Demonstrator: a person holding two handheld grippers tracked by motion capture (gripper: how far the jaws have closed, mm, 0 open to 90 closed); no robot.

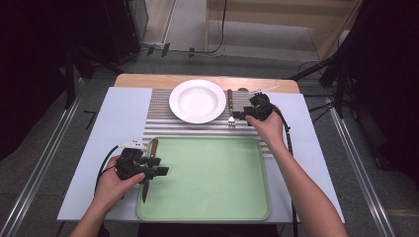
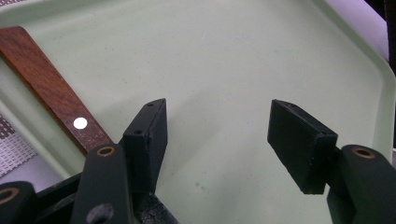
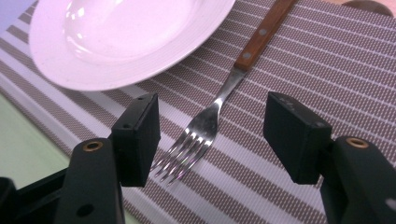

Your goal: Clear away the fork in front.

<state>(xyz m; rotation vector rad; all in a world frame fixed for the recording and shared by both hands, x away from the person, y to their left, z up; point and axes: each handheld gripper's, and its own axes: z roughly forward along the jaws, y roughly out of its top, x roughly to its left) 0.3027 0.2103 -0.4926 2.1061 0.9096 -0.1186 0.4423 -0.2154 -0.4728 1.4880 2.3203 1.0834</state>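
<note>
- Two grippers over the table, each in one hand; listed from left to right in the high view.
- At far left, a pale blue mat [image 1: 118, 123] under everything, bare along its left side.
- Left gripper [image 1: 159, 172] low over the near left corner of the green tray [image 1: 212, 173]; jaws wide apart, nothing between them; bare tray floor below in the left gripper view [image 2: 233, 70].
- Knife [image 1: 149, 168] with wooden handle [image 2: 51, 93] lying along the tray's left edge, handle end over the rim, blade toward the near side; just beside the left jaw, not gripped.
- Striped placemat [image 1: 158, 118] beyond the tray; white plate [image 1: 197, 100] resting on it, upright and empty.
- Fork [image 1: 230, 107] on the placemat just right of the plate, tines toward the tray, wooden handle away; tines [image 3: 187, 149] seen between the open jaws in the right gripper view, untouched.
- Right gripper [image 1: 240, 115] just right of the fork; jaws wide, holding nothing.
</note>
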